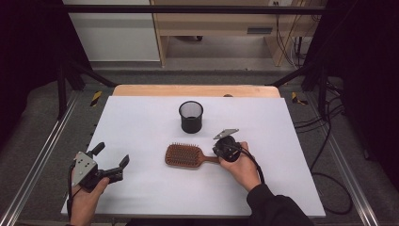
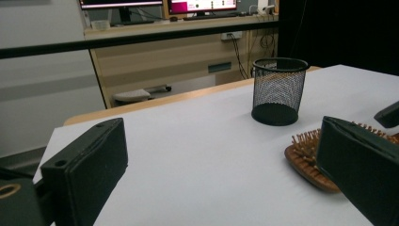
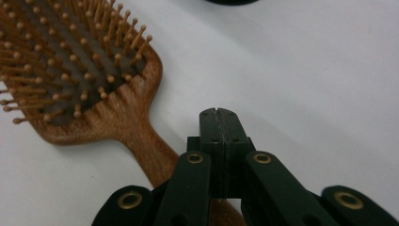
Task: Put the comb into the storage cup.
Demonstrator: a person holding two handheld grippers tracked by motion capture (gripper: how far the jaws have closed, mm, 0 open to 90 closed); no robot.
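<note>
Wooden paddle hairbrush (image 1: 184,156) mid-table, bristles up, right gripper (image 3: 220,123) jaws clenched together just above its handle, nothing between them, left gripper (image 1: 112,162) spread wide near table's (image 1: 141,117) left front edge, black mesh cup (image 1: 191,116) behind brush, bare white surface all round.

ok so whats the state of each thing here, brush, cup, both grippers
hairbrush: lying flat on the table, bristles up, handle toward the right gripper
mesh cup: upright, open top, looks empty, standing apart from the hairbrush
left gripper: jaws wide open, nothing between them
right gripper: jaws shut together on nothing, above the hairbrush handle, which lies beneath its linkage
</note>
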